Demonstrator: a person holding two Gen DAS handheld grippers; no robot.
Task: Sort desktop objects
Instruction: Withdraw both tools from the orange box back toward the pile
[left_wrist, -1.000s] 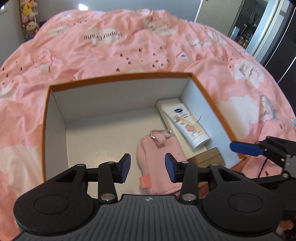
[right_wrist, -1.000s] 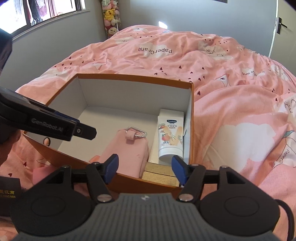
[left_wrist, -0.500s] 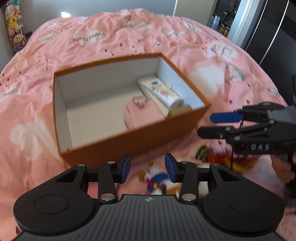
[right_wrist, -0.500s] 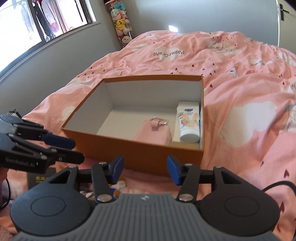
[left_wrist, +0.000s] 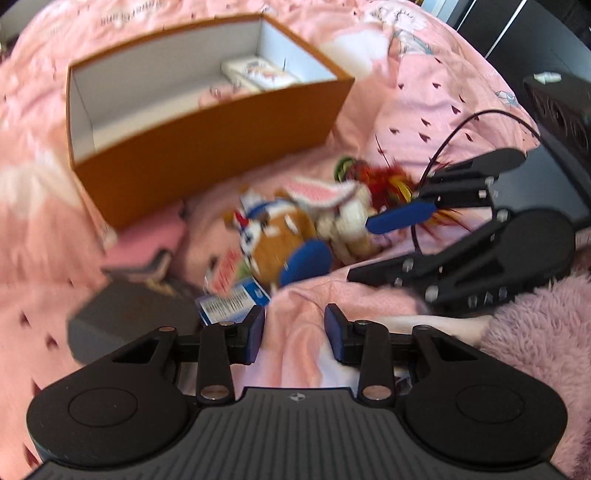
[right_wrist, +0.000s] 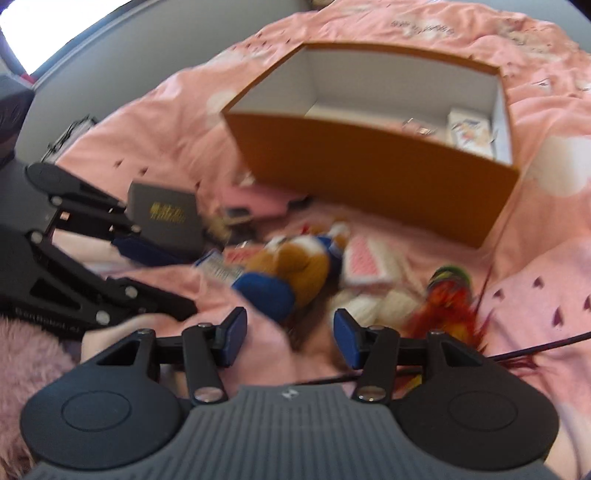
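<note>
Left wrist view, left claw (left_wrist: 294, 328) angled down, empty, jaws just narrowing

Bed, covered by a pink duvet (left_wrist: 436, 110) printed with white clouds, small dark hearts and lettering; creased throughout. Grey wall (right_wrist: 122, 70) seen at upper left of the right wrist view, with bright daylight at a window (right_wrist: 22, 29) in the corner. Dark furniture (left_wrist: 517, 33) noted at upper right of the left wrist view.
</note>
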